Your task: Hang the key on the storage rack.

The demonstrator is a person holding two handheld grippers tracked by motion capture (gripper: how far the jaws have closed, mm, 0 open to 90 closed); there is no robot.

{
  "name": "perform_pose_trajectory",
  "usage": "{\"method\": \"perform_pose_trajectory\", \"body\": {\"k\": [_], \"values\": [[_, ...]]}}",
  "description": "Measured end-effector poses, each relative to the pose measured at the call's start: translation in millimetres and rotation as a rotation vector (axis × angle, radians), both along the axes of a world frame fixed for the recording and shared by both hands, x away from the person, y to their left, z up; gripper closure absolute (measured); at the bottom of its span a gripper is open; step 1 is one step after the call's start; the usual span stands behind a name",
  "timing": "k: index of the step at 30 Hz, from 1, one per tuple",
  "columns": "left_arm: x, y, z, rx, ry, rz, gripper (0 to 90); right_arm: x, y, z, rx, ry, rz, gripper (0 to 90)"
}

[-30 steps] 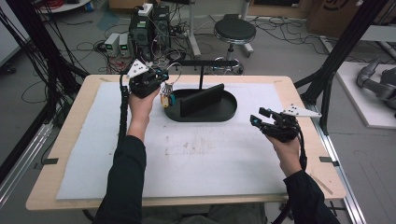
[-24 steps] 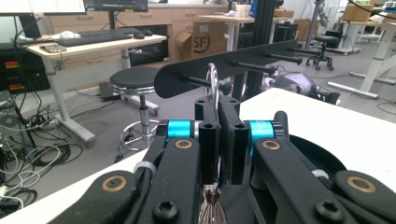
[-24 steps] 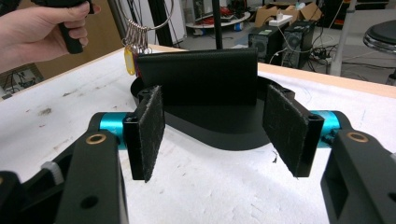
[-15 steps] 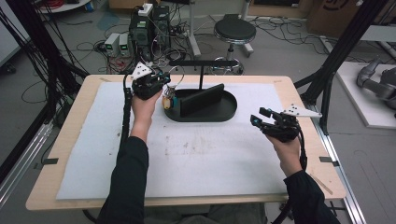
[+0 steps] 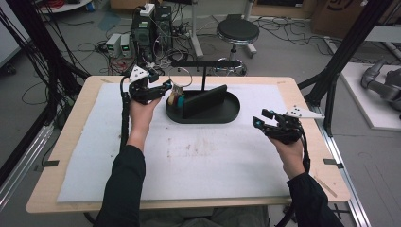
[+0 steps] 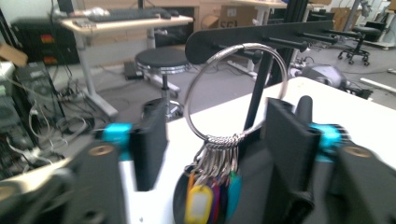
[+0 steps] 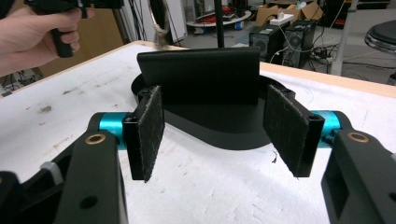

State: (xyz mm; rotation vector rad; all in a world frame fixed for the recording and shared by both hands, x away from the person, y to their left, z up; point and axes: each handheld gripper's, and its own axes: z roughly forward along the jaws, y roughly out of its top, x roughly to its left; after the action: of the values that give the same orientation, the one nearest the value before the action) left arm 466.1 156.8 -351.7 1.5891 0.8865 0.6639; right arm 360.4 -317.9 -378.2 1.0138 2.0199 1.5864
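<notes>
Right gripper [image 5: 265, 124]: nearest to us, held just above the white mat [image 5: 213, 156] on the right side of the table. Our jaws stand wide apart with nothing between them; in the right gripper view the felt pads [image 7: 150, 131] frame the black stand base [image 7: 219, 126] farther off.

Left gripper [image 5: 165, 90]: farther out, at the left end of the stand. Its jaws are apart, one on each side of the key ring [image 6: 233, 93], not pressing on it as far as we can tell.

Key ring: a large steel loop carrying a bunch of coloured tags [image 6: 212, 198]. It hangs at the left end of the stand, its top up against the peg bar [image 6: 261, 39]. We cannot tell whether it sits fully on a peg or only leans on the bar. The tags dangle over the base tray [image 5: 203, 113].

Step in hand, as we judge it: settling the ring on a peg, or taking hold of it there.

Doing it well: we should keep the loop square to the peg, grip low on the ring near the tag cluster so it cannot swivel, and close slowly.

Risk: swinging tags could snag the upright panel [image 5: 204, 100], or the thin wire could slip off the pads.

Right hand's part: stay clear of the stand, ready to steady the base.
</notes>
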Motion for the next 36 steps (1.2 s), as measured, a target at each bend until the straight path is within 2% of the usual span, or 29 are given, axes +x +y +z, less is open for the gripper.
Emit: {"method": "perform_pose_trajectory", "body": {"k": [2, 5, 6, 9, 11, 12, 13, 14, 16, 18, 20, 24, 25, 26, 30, 36], "values": [[-3.0, 0.8, 1.0, 0.001, -0.006, 0.0, 33.3, 0.2, 0.4, -0.2, -0.003, 0.004, -0.002, 39.4], [-17.3, 3.2, 5.1, 0.015, -0.04, -0.006, 30.6, 0.6, 0.5, -0.5, -0.003, 0.006, -0.004, 39.1], [-17.3, 3.2, 5.1, 0.015, -0.04, -0.006, 30.4, 0.6, 0.5, -0.5, -0.003, 0.006, -0.004, 39.1], [-32.0, 6.1, 7.7, 0.026, -0.036, -0.026, 29.9, 0.0, -0.3, -0.1, -0.004, 0.003, -0.008, 38.8], [-36.6, 6.7, 8.4, 0.029, -0.041, -0.025, 29.3, -0.3, -0.5, 0.1, -0.004, 0.003, -0.008, 38.6], [-46.9, 7.7, 10.1, 0.053, -0.061, -0.033, 29.3, -0.5, -0.6, 0.1, -0.004, 0.003, -0.008, 38.5], [-46.9, 7.7, 10.1, 0.053, -0.061, -0.033, 29.3, -0.5, -0.6, 0.1, -0.004, 0.003, -0.008, 38.5], [-53.2, 8.1, 10.4, 0.064, -0.069, -0.038, 29.3, -0.5, -0.7, 0.1, -0.007, 0.003, -0.009, 38.4], [-61.4, 10.0, 10.3, 0.06, -0.066, -0.052, 29.3, -0.6, -0.8, 0.0, -0.007, 0.004, -0.008, 38.2], [-75.7, 12.8, 8.0, 0.063, -0.063, -0.069, 29.1, -0.8, -0.6, -0.5, -0.012, 0.002, -0.011, 38.2], [-80.2, 13.4, 6.5, 0.065, -0.058, -0.074, 29.1, -0.8, -0.6, -0.7, -0.015, 0.005, -0.01, 38.2], [-96.8, 16.5, -2.0, 0.07, -0.031, -0.091, 29.1, -0.6, -1.1, -2.0, -0.024, 0.007, -0.014, 38.2], [-105.7, 17.6, -6.5, 0.079, -0.025, -0.1, 28.7, -1.1, -1.4, -2.1, -0.027, 0.008, -0.017, 38.1], [-105.7, 17.6, -6.5, 0.079, -0.025, -0.1, 28.5, -1.1, -1.4, -2.1, -0.027, 0.008, -0.017, 38.1], [-123.5, 21.0, -14.9, 0.082, -0.02, -0.117, 28.0, -1.2, -1.5, -2.3, -0.032, 0.005, -0.018, 38.0], [-147.9, 22.1, -25.2, 0.124, -0.021, -0.127, 25.4, -1.4, 0.8, -4.2, -0.052, 0.004, -0.013, 37.6]]}}
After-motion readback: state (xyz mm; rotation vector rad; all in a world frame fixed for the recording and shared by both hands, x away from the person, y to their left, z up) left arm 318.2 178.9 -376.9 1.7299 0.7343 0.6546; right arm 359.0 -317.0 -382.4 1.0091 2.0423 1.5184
